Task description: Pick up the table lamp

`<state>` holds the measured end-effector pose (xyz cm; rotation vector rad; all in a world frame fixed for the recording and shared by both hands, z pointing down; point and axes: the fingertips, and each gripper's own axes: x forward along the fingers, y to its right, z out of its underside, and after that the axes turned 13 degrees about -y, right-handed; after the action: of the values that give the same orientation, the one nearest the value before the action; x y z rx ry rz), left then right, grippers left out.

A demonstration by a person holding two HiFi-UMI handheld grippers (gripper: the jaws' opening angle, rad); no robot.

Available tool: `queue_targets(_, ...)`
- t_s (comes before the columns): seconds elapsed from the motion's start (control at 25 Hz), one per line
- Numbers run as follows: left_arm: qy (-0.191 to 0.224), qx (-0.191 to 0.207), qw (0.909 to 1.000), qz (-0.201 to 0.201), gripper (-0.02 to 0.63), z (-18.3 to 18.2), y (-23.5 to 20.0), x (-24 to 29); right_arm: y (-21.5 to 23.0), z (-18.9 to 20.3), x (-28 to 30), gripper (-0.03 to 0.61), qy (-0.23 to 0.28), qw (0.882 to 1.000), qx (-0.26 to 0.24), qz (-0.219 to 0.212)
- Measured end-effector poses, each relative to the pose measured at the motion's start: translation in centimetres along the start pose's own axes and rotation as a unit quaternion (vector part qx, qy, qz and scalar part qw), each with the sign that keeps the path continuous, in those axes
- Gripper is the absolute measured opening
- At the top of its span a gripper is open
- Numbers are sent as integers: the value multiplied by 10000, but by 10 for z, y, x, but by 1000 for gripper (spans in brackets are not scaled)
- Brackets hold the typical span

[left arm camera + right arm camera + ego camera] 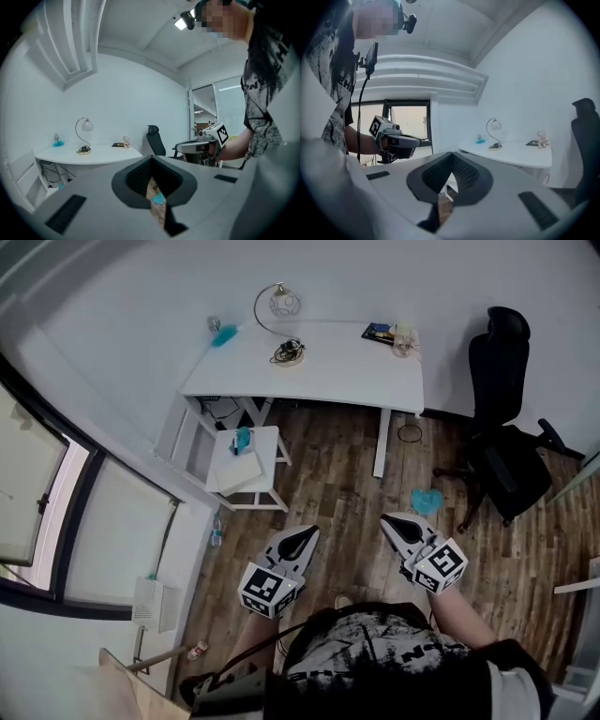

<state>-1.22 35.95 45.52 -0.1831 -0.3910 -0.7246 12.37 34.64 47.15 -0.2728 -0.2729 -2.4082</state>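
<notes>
The table lamp (277,315), a thin curved metal arm with a glass globe shade and a coiled cord at its base, stands at the back of the white desk (347,371). It also shows small in the left gripper view, lamp (84,136), and in the right gripper view, lamp (493,133). My left gripper (302,538) and right gripper (394,524) hover over the wood floor, well short of the desk. Both are shut with nothing between their jaws. Each gripper sees the other: right gripper (180,147), left gripper (425,140).
A black office chair (506,442) stands right of the desk. A small white side table (246,465) with a teal item sits left of the path. A teal object (427,500) lies on the floor. A book and a small jar (405,338) rest on the desk's right end. Windows line the left wall.
</notes>
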Motion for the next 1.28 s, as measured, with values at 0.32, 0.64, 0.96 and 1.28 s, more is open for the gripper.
queue_targets(0.32, 4, -138, 9999, 72, 14, 10, -65, 1, 11, -26, 55, 18, 2, 9996, -176, 230)
queue_targets(0.64, 26, -277, 9996, -37, 14, 8, -102, 22, 40, -35, 96, 18, -203, 9996, -174, 27)
queue_targets(0.96, -95, -342, 9981, -508, 14, -14, -175, 74, 112, -59, 165, 18, -172, 9984, -262, -466)
queue_targets(1.28, -138, -559, 9951, -804, 14, -56, -242, 140, 190, -105, 231, 18, -65, 9940, -590, -924)
